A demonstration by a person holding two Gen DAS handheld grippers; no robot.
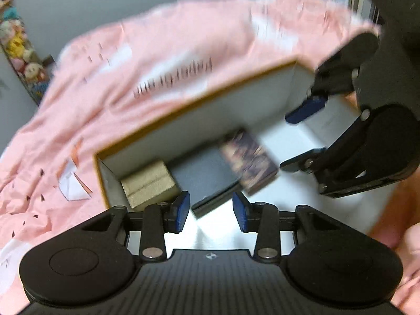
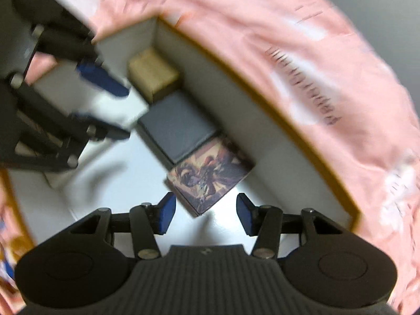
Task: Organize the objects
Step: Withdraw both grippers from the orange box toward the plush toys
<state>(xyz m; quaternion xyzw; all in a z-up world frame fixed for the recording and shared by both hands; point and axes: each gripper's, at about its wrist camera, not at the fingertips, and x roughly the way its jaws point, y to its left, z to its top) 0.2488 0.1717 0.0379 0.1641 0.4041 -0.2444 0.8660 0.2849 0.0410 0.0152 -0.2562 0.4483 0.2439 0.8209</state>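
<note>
Both tongs stand released, nothing between the pads. Your left gripper (image 1: 211,211) hovers at the bottom of its frame over the white box (image 1: 236,99), which lies on the pink bedding (image 1: 105,78). Your right gripper (image 2: 206,214) hangs just above the illustrated box (image 2: 210,181).

Inside, along the far wall, three items sit in a row: tan block (image 2: 152,72) in the corner, grey case (image 2: 176,126) beside it, illustrated box at the end, touching or nearly so.

Judged step: between placements, with both hands free. The next move calls for finding another loose object; the folded paper (image 1: 72,183) at mid-left of the left view may be one.
</note>
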